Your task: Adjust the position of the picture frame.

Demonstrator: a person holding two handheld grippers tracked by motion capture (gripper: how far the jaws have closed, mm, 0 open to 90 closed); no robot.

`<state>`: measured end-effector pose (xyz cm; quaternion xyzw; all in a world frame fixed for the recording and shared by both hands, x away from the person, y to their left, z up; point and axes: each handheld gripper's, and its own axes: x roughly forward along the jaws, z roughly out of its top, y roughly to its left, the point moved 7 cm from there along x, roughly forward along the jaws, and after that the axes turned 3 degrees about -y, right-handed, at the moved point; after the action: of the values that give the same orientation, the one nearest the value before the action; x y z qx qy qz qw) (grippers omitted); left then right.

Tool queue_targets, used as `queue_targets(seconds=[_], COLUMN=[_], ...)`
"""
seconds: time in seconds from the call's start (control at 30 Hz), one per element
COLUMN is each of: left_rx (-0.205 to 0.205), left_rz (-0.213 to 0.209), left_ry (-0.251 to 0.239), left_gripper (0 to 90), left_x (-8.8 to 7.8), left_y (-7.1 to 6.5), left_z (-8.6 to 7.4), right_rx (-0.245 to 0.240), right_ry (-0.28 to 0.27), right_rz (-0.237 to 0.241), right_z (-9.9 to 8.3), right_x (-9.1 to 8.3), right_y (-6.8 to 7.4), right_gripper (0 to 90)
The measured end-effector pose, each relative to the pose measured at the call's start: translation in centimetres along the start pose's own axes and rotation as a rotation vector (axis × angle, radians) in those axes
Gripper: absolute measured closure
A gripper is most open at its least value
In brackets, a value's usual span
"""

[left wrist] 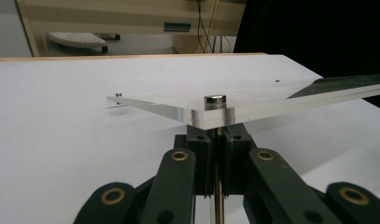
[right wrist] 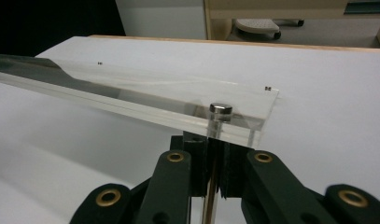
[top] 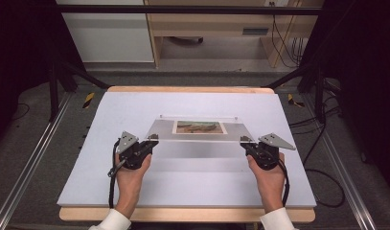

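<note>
A clear acrylic picture frame [top: 200, 135] with a small brownish picture [top: 199, 127] in it hangs tilted over the white table top [top: 135, 105], its near edge raised. My left gripper [top: 152, 139] is at the near left corner. In the left gripper view the left gripper [left wrist: 219, 134] is shut on a thin metal post under the corner's silver cap [left wrist: 214, 100]. My right gripper [top: 245, 140] is at the near right corner. In the right gripper view the right gripper [right wrist: 211, 140] is shut on the post below its cap [right wrist: 221, 108].
The white board lies on a wooden table whose edge [top: 183, 214] faces the person. Metal rails [top: 34, 158] run along both sides. Cables [top: 322, 182] lie on the floor at the right. Wooden furniture [top: 207, 24] stands beyond the table.
</note>
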<state>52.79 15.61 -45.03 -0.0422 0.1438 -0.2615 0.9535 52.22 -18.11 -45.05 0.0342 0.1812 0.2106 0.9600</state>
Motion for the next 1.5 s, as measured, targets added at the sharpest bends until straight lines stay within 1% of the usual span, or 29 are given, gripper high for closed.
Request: queue_targets(seconds=[0.63, 0.9, 1.5], left_rx=[0.0, -0.001, -0.002], left_rz=[0.007, 0.008, 0.004], left_ry=[0.001, 0.007, 0.028], left_gripper=[83.3, 83.2, 83.3], left_x=[0.0, -0.1, -0.4], left_y=[0.1, 0.2, 0.1], left_z=[-0.4, -0.8, -1.5], right_rx=[0.001, -0.004, 0.003], right_ry=[0.01, 0.013, 0.023], right_rz=[0.003, 0.005, 0.01], right_z=[-0.4, -0.5, -1.1], right_x=[0.3, 0.3, 0.1], right_y=[0.0, 0.1, 0.2], right_gripper=[83.6, 83.7, 83.9])
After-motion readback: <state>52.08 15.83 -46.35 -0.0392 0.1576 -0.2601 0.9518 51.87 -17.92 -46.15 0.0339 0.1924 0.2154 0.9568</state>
